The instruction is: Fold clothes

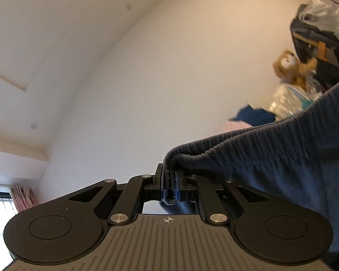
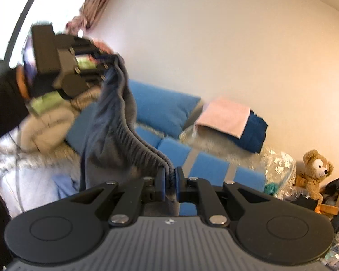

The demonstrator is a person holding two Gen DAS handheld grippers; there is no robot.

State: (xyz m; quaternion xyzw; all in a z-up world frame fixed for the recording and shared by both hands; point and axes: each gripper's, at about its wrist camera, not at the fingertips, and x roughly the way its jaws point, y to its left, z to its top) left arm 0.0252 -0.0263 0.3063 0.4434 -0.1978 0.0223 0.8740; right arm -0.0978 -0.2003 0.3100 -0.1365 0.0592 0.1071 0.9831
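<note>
Room: plain white wall (image 2: 226,45) w/ pink curtain (image 2: 97,2) by a bright window at one end. Surface was a sofa/bed of blue cushions (image 2: 162,110), fuzzy grey throw over parts. On it lay a folded pink towel (image 2: 223,117) atop a dark blue cloth (image 2: 255,133); a beige padded bundle (image 2: 47,126) sat at the near end. Beside the far end: teddy bear (image 2: 316,169) next to a clear plastic bag (image 2: 280,164), contents hard to tell.

Grey ribbed garment (image 2: 115,135) hung in the air btwn both grippers, above the cushions. Left gripper (image 1: 169,187) was clamped tight on one bunched edge; right gripper (image 2: 170,181) pinched the ribbed hem, jaws nearly closed. Black sleeve (image 2: 4,103) visible behind the left one.
</note>
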